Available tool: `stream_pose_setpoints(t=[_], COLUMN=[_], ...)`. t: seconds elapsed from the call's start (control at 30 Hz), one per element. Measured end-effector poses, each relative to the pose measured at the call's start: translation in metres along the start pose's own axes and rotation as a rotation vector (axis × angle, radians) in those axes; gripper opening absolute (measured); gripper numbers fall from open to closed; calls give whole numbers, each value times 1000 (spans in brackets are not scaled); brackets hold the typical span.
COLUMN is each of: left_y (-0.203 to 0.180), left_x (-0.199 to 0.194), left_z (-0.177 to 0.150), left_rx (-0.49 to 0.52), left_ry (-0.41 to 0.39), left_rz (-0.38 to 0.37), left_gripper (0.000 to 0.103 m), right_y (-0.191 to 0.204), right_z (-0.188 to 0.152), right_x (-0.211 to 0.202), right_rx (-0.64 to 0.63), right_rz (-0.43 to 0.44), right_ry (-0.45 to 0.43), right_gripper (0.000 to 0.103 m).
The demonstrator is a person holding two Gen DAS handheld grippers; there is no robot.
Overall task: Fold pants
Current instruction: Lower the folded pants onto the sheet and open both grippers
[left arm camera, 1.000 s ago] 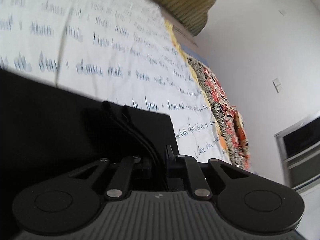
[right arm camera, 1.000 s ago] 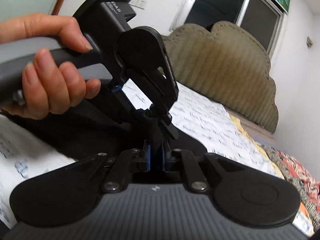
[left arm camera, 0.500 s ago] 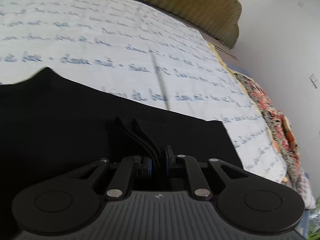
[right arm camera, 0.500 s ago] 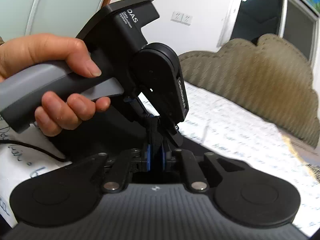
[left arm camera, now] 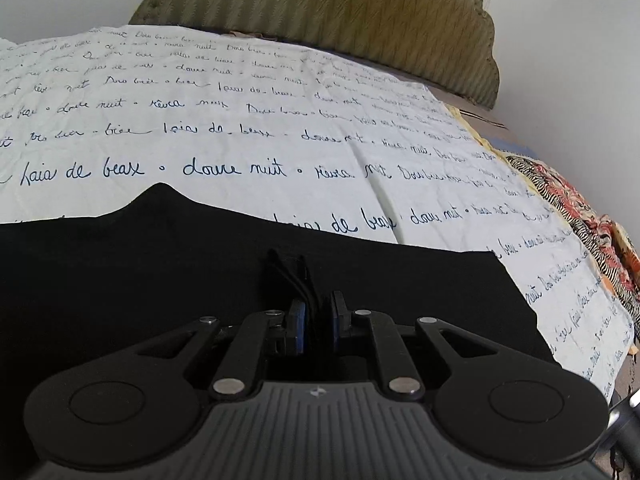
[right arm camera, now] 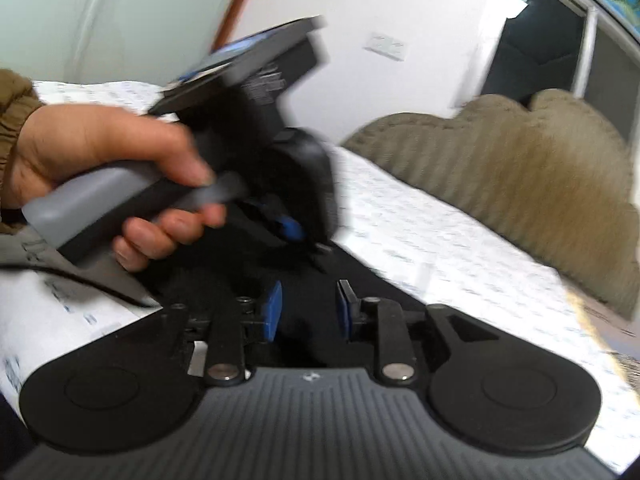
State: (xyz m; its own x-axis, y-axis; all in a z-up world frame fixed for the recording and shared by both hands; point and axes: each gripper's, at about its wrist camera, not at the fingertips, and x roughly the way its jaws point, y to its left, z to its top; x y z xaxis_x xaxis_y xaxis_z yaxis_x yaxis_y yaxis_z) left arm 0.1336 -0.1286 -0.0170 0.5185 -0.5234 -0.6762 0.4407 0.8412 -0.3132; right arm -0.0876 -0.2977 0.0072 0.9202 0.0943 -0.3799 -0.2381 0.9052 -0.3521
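The black pants (left arm camera: pixel 160 280) lie flat on the bed, on a white sheet (left arm camera: pixel 280 140) printed with handwriting, their long axis running from 9 o'clock to 3 o'clock across the left wrist view. The left claw (left arm camera: pixel 317 320) is clamped on a dark bunched fold of the pants, with the cloth spreading away toward 12 o'clock and a squared corner out at 3 o'clock. The right claw (right arm camera: pixel 308 312) has just been opening; black cloth sits in the gap between its blue pads (right arm camera: pixel 272 312), but the pads no longer seem to press it. In the right wrist view a person's hand (right arm camera: pixel 100 168) holds the left claw's grey handle at 10 o'clock, so both claws sit close together over the same edge. The next move likely turns on the left claw letting go too. That view is blurred, and the pants' far end is cut off at 9 o'clock.
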Motion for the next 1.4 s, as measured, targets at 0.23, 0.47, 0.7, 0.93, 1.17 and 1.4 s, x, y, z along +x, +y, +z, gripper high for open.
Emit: stream_pose_setpoints(t=[0.23,0.47,0.7,0.93,1.17,1.4], left_y=[6,6,-9,-67,-129,-166], left_x=[-3,-7,-16,13,44,77], left_z=[-4,-3,6,19,13,7], left_rx=[-48,-71,-55,55,206,304], left_ry=[-33,-66,-36,82,134,148], left_rz=[25,85,64,-74,-117,-105], left_gripper=[12,12,12,12,12,14], right_y=[-67,-85,-66,-83,-76,-61], right_z=[-50,-81,-85,-84,-81,-84], right_x=[-30,-39,-24,-18,-19,-21], right_rx=[52,76,51,161,126,39], right_rz=[-273,-260,-228,-203,-200,-202], right_ry=[161,176,172,125,160,255], right_gripper=[31,31,30,27,7,7])
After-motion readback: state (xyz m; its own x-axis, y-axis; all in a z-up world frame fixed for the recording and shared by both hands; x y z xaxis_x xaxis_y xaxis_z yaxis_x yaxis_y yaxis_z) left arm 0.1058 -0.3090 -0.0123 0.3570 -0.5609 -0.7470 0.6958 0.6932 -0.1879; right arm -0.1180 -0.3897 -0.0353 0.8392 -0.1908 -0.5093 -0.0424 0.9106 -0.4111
